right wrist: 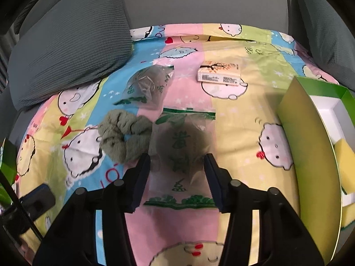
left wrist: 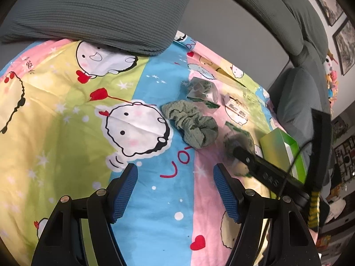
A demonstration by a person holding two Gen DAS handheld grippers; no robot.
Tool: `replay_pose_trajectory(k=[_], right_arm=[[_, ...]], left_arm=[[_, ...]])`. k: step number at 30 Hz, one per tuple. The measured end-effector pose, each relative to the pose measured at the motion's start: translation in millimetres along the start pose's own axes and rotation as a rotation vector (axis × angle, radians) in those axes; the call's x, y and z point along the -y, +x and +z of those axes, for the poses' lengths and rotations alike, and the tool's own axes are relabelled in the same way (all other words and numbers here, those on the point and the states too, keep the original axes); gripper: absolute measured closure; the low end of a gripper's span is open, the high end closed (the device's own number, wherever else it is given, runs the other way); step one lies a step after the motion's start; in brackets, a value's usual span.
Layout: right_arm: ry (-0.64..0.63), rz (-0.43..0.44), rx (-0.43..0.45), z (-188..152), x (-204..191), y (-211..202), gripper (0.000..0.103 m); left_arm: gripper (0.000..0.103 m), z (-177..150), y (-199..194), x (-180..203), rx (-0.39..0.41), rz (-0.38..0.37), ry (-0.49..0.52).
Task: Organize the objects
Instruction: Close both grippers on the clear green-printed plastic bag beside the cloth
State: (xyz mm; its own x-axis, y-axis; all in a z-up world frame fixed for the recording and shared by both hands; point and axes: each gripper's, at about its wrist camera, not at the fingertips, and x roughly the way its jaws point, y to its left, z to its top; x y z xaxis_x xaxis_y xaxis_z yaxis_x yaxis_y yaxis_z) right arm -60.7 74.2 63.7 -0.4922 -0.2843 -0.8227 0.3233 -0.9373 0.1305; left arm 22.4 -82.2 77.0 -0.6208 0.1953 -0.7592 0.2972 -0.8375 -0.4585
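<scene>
Right gripper [right wrist: 177, 170]: we find it angled down over the nearer clear sachet [right wrist: 182, 153], its two fingers straddling the packet's dark bulging middle; whether the pads already press the film we cannot tell, as the packet is blurred at both edges. Left gripper [left wrist: 175, 190]: released, nothing between its blue pads, hovering over bare cartoon bedsheet [left wrist: 66, 93]. Item: nearer sachet, transparent with green printing, flat on the pink stripe at scene centre. Item: second sachet [right wrist: 149, 84], same type, farther and slightly left. Item: green scrunchie [right wrist: 124, 138], touching the nearer sachet's left edge. Item: small printed carton [right wrist: 218, 75], far, right of centre. Item: open green box [right wrist: 310, 146], at the right, white inside, with a yellow sponge [right wrist: 346, 168] in it; we judge this the likely destination. Surround: grey pillow [right wrist: 71, 44] at far left. Handling note: we judge the step in hand to be the pickup of the nearer sachet. We would close on the bulge, not on the flat, slippery film border, keep the left finger clear of the scrunchie so it is not dragged along, and lift straight before swinging right to the box.
</scene>
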Motion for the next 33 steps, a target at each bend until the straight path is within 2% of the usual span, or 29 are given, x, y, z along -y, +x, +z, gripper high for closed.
replay_pose_trajectory(k=[11,15,18,24,29,33], right_arm=[[-0.016,0.106,-0.099,-30.5,-1.2,-29.5,0.051],[0.000,0.156,-0.092,-31.3,2.8,-40.7,0.049],[0.033,0.194,-0.054,-29.2,8.7,-51.2,0.035],[0.140,0.237,-0.008,-23.6,26.9,-58.4,0.033],[0.194,0.293,-0.043,-24.0,33.3,-48.3,0.032],[0.230,0.336,-0.062,-23.5,35.8,-40.7,0.032]], left_arm=[[0.032,-2.2,4.5,10.9,-0.013,0.001,0.010],[0.032,-4.1,7.3,16.0,-0.024,-0.003,0.014],[0.032,-6.1,12.4,21.0,-0.045,-0.007,0.019],[0.032,-9.7,19.4,26.2,-0.098,-0.089,-0.020],[0.032,-15.5,26.3,30.5,-0.161,-0.176,-0.073],[0.025,-18.8,32.6,36.3,-0.192,-0.168,-0.063]])
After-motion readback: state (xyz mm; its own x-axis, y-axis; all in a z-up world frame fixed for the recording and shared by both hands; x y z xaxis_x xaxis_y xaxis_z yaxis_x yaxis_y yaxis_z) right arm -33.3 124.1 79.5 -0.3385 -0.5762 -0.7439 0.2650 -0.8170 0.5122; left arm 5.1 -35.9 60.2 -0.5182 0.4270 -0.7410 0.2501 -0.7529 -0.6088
